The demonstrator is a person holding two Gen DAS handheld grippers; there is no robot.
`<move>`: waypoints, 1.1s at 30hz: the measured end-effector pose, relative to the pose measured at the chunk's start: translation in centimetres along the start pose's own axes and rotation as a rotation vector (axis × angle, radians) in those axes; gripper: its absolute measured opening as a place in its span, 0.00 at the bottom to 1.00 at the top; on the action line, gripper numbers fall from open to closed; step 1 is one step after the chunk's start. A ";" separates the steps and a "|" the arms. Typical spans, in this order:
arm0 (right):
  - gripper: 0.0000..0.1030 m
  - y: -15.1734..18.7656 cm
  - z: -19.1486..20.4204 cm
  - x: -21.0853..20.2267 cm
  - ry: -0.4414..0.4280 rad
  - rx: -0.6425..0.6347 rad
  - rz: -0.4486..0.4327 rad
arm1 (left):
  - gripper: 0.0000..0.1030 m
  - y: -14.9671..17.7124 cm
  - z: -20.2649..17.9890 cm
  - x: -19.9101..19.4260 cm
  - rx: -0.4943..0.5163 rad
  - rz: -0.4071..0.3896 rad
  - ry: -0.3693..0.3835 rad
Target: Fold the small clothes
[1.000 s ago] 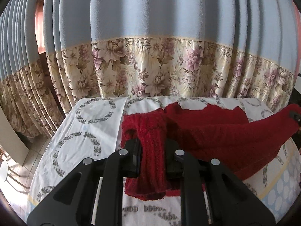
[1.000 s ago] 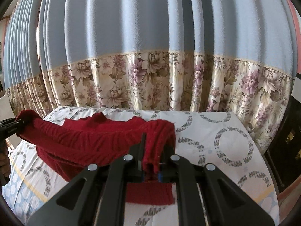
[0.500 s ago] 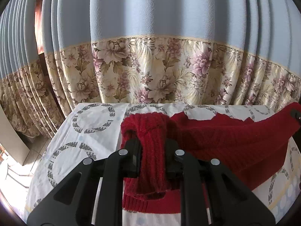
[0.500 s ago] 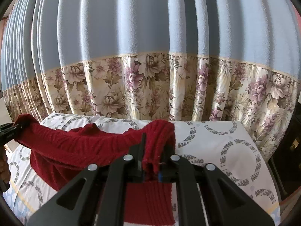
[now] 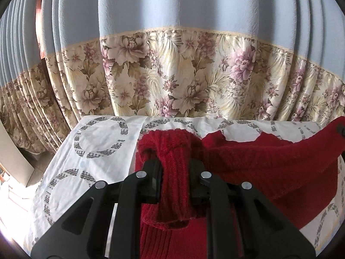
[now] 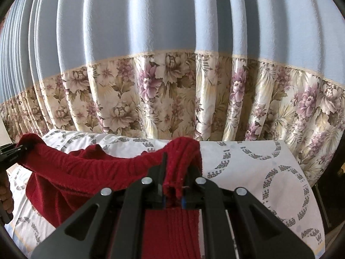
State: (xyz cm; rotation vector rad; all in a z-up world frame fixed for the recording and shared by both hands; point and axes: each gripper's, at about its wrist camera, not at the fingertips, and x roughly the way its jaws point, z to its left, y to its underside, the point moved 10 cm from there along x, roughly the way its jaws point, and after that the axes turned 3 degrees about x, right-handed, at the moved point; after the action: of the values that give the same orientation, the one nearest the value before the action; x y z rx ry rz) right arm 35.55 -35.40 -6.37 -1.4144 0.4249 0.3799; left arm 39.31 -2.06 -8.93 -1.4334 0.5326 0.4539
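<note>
A dark red knitted sweater (image 5: 269,164) hangs stretched between my two grippers above a bed with a white sheet (image 5: 97,151) printed with grey rings. My left gripper (image 5: 174,164) is shut on a bunched ribbed edge at the sweater's left end, which drapes over its black jaws. My right gripper (image 6: 175,172) is shut on the sweater (image 6: 103,172) at its right end. The sweater's lower part hangs down onto the sheet (image 6: 258,172). The left gripper's tip (image 6: 13,151) shows at the far left of the right wrist view.
A pleated curtain (image 5: 172,54), blue above and floral below, hangs close behind the bed's far edge. The same curtain (image 6: 172,64) fills the right wrist view. A sunlit floor (image 5: 13,194) lies to the bed's left. A hand (image 6: 5,196) shows at the left edge.
Both grippers have carried the sweater toward the curtain and the bed's far edge, which now looks nearer. More of the garment hangs below the jaws. Both grips stay closed.
</note>
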 end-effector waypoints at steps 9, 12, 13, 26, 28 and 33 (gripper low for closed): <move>0.09 1.8 -1.2 6.4 0.013 0.064 0.125 | 0.19 0.6 -0.2 6.3 -0.015 0.106 -0.010; 0.13 2.0 -1.7 8.3 0.021 0.094 0.164 | 0.38 0.2 0.3 8.0 -0.037 0.125 -0.044; 0.17 1.9 -1.9 8.9 0.020 0.106 0.174 | 0.40 -0.2 0.6 8.6 -0.059 0.126 -0.047; 0.66 -0.6 -4.3 11.5 0.096 0.159 0.136 | 0.95 -4.1 5.2 11.5 -0.052 0.113 -0.241; 0.66 -0.8 -4.6 11.1 0.102 0.152 0.127 | 0.97 -4.5 6.2 11.1 -0.072 0.105 -0.248; 0.66 -1.8 -5.5 9.5 0.137 0.136 0.087 | 0.97 -5.7 8.0 9.7 -0.111 0.084 -0.246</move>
State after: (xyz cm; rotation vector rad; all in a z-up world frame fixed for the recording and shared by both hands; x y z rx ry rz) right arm 44.34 -41.03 -10.10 -1.2965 0.6143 0.3197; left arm 51.07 5.14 -9.67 -1.4399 0.3740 0.7259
